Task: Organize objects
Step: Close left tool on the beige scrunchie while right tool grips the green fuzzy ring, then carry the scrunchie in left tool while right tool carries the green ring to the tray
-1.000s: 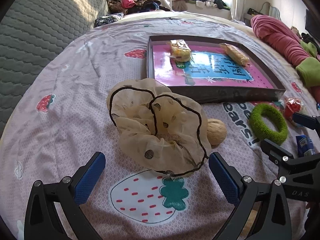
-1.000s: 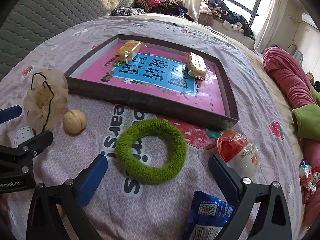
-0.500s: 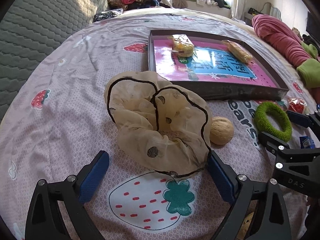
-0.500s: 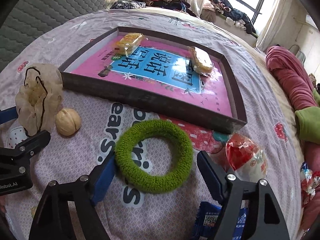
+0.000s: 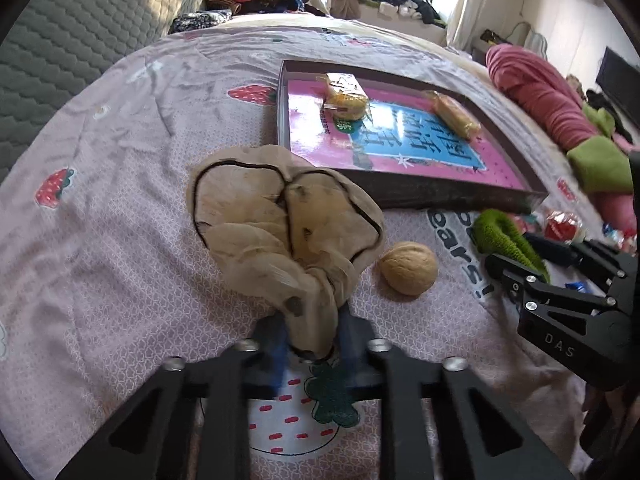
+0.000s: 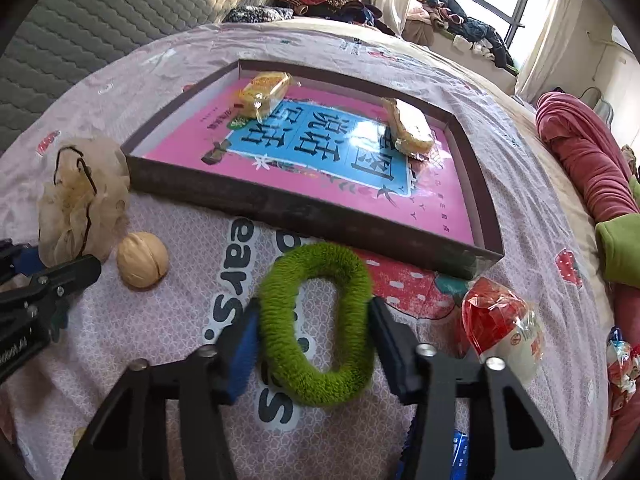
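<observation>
1. Left gripper point(image 5: 310, 342): jaws have just been closing and now pinch the near edge of the cream sheer fabric scrunchie with black trim point(image 5: 286, 232). The rest of the fabric bunches up ahead of the pads on the bedsheet.
2. Right gripper point(image 6: 314, 346): jaws have just been closing, with the fuzzy green ring-shaped hair tie point(image 6: 318, 334) between them. Both blue pads press its sides and the ring is squashed into an oval.
3. Tan walnut point(image 5: 408, 267) lies on the pink strawberry-print bedsheet point(image 5: 120, 240), just right of the scrunchie and not touching either gripper.
4. Shallow dark-walled cardboard box tray point(image 6: 304, 210) with a pink and blue printed floor sits beyond both hair ties, close to the green one.
5. Inside the tray: two clear-wrapped yellow snack cakes, one at the far left point(image 6: 264, 94), one at the far right point(image 6: 408, 130), well apart.
6. Red-and-white plastic-wrapped snack point(image 6: 500, 322) lies right of the right gripper, near the tray's near right corner.
7. Blue foil packet point(image 6: 460, 450) shows partly under the right finger; details hidden.
</observation>
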A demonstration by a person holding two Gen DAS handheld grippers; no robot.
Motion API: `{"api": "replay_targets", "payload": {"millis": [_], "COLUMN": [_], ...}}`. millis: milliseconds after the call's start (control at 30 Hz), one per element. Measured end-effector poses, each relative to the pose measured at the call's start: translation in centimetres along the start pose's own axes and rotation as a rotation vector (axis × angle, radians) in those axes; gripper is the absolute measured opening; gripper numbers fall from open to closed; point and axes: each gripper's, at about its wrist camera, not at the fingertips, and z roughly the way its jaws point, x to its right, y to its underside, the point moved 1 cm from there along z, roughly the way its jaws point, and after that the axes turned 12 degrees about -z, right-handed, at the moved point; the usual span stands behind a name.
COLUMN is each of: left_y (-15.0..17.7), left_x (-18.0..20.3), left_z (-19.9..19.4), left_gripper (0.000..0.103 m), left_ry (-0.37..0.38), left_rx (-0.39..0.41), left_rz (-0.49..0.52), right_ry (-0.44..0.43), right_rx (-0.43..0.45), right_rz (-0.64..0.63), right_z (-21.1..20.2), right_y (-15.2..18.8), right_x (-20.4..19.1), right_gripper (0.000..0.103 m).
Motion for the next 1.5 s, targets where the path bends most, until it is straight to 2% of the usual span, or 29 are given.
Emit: {"api": "replay_targets", "payload": {"millis": [167, 533, 600, 967, 1500], "left_y": [0.0, 0.3, 0.3, 0.3, 0.9], "left_x": [0.3, 1.1, 1.2, 2.1, 3.7], "left_z": [-0.2, -1.7, -2.1, -3.6, -6.0], "left_gripper": [0.009, 0.009, 0.009, 0.009, 0.009], "left_ry": [0.01, 0.003, 0.003, 0.009, 0.016], "left_rx": [0.0, 0.031, 0.037, 0.063, 0.093], "left_rz": [0.01, 0.036, 0.035, 0.057, 0.098], "right_ry": [-0.031, -0.094, -0.11, -0.13, -0.115], "right_rx": [0.033, 0.07, 0.079, 0.117, 0.145], "right_rz": [0.017, 0.063, 0.072, 0.093, 0.073], "right_z": [-0.8, -2.3, -2.6, -4.6, -8.3], "right_y": [-0.1, 1.3, 1.5, 2.1, 2.4], "right_x": [0.3, 0.3, 0.5, 0.6, 0.0], "right_gripper": [0.034, 0.023, 0.019, 0.017, 0.017]}}
